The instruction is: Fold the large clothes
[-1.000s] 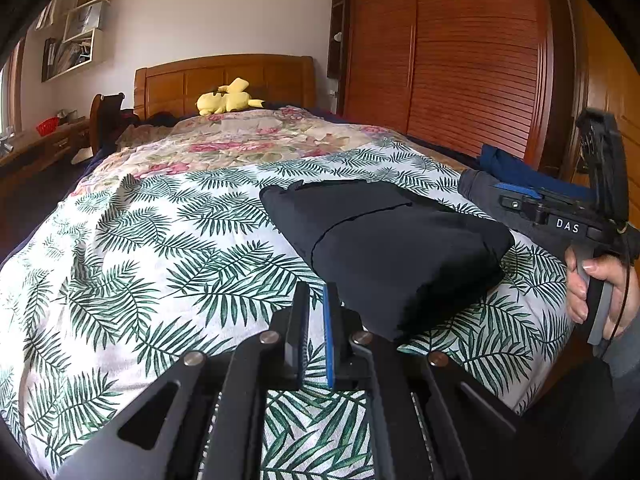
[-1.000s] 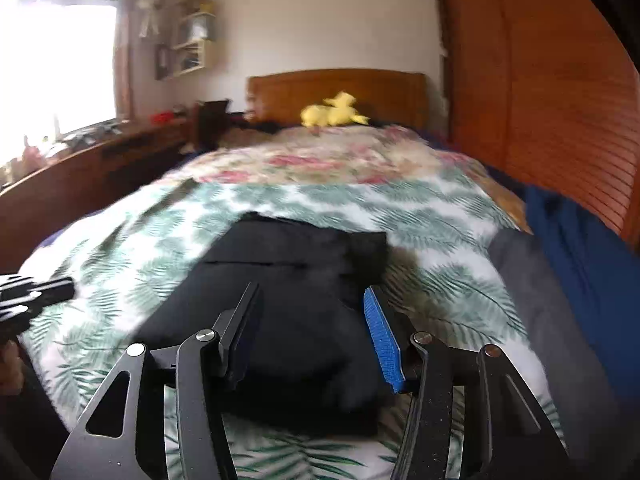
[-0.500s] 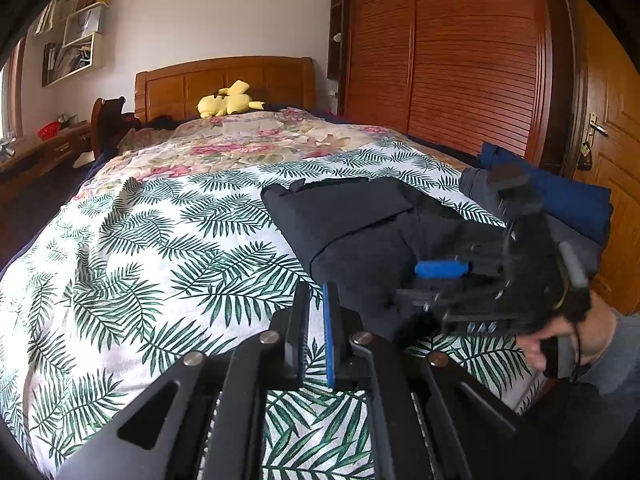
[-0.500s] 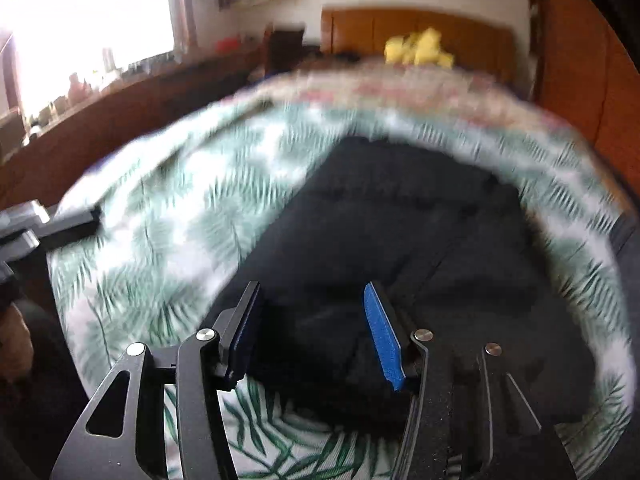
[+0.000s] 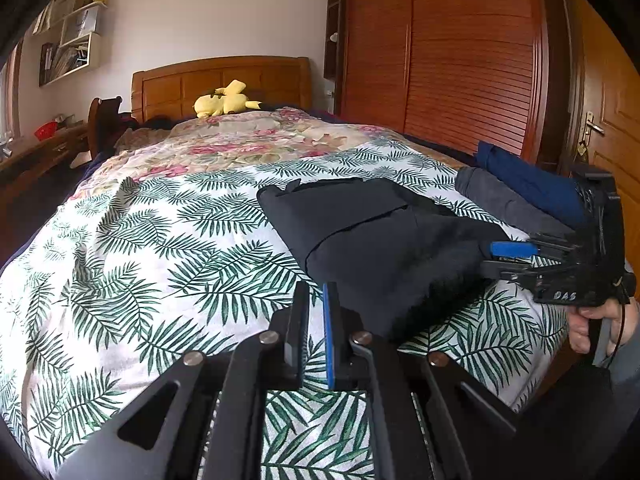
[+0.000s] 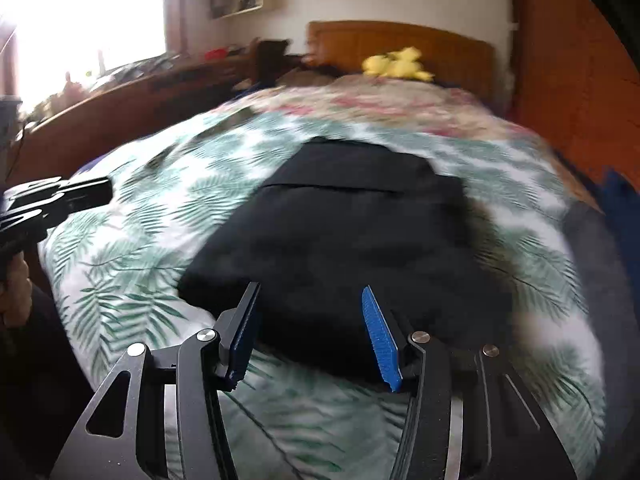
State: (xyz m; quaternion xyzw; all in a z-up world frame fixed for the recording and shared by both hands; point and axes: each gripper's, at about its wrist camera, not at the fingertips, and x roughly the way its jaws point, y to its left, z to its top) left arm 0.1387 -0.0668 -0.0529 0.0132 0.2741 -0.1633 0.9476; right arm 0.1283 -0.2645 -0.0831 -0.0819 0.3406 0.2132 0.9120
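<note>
L gripper [image 5: 316, 332]: jaws nearly shut, thin gap, nothing between, over leaf-print cover [image 5: 160, 272]. R gripper [image 6: 310, 332]: jaws wide open, empty, hovering at near edge of black garment [image 6: 340, 240]. Garment lies folded just ahead of R, ahead-right of L. Beyond on R's right: grey & blue clothes [image 5: 520, 188]. Far off: yellow plush [image 5: 224, 100] by headboard.

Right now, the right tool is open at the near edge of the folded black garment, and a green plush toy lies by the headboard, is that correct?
Not quite: the plush toy is yellow, not green, as the left wrist view shows clearly. The rest holds: the right tool is open at the near edge of the folded black garment, and the toy lies by the headboard.
</note>
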